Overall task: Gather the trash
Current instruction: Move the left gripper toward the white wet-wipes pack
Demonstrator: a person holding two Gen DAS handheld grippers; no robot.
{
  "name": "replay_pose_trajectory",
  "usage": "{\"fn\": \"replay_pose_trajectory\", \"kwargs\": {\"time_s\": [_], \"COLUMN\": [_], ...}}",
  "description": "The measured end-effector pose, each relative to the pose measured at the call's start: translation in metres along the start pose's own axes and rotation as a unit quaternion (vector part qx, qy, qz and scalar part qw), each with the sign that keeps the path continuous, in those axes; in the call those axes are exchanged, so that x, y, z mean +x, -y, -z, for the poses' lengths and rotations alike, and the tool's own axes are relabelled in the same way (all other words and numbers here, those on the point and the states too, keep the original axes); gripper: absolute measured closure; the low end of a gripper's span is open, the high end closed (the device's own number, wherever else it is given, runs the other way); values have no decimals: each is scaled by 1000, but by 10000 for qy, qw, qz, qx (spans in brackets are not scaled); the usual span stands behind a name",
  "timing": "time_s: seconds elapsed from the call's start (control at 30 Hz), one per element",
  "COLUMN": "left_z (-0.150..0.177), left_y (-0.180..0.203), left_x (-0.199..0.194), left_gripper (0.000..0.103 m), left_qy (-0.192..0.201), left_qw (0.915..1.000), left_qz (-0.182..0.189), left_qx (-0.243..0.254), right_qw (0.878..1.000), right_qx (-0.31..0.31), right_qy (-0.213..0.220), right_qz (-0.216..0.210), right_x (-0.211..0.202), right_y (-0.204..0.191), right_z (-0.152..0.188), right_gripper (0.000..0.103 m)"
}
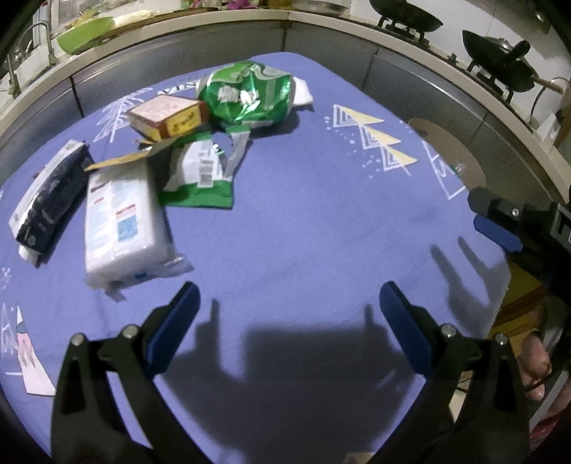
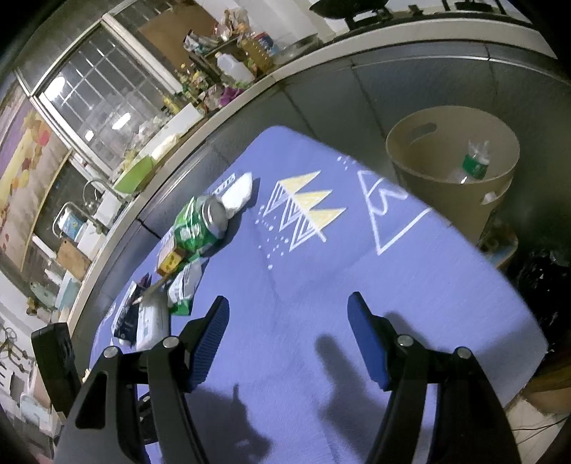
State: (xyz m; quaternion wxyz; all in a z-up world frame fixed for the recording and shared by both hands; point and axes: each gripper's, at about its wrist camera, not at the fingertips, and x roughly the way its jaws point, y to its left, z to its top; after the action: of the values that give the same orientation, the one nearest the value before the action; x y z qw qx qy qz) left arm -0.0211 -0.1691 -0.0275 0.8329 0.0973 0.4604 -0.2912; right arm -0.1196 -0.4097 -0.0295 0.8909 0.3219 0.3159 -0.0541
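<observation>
Trash lies on a purple patterned tablecloth (image 1: 303,214). The pile holds a crumpled green bag (image 1: 246,92), a small red and yellow box (image 1: 167,117), a green and white wrapper (image 1: 203,171), a white tissue pack (image 1: 121,221) and a dark packet (image 1: 50,203). My left gripper (image 1: 289,299) is open and empty over bare cloth, near the tissue pack. My right gripper (image 2: 289,307) is also open and empty, right of the pile, where the green bag (image 2: 200,225) lies. A beige bin (image 2: 453,167) beyond the table's far right corner holds a plastic bottle (image 2: 474,164).
A kitchen counter (image 1: 178,21) curves behind the table, with a green bowl (image 1: 85,32), a sink tap and woks (image 1: 499,60) on a stove. A white wad (image 2: 239,191) lies behind the green bag. The table's right edge drops to the floor by a hand (image 1: 535,364).
</observation>
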Motion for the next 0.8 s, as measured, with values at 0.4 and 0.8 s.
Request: {"fn": "replay_pose_trajectory", "kwargs": {"time_s": [0.4, 0.8], "left_z": [5, 4], "left_y": [-48, -88], "left_x": [-30, -25], "left_gripper": [6, 6], "left_qy": [701, 623], "left_qw": [9912, 9830], "left_qz": [-1082, -1502], "left_qx": [-297, -850], "right_qw": [9985, 9980], "right_qx": [-190, -176], "right_qy": [-496, -588], "right_qz": [-140, -142], "right_x": [28, 36], "right_y": [-13, -10], "right_z": [20, 22], "right_gripper": [38, 38]}}
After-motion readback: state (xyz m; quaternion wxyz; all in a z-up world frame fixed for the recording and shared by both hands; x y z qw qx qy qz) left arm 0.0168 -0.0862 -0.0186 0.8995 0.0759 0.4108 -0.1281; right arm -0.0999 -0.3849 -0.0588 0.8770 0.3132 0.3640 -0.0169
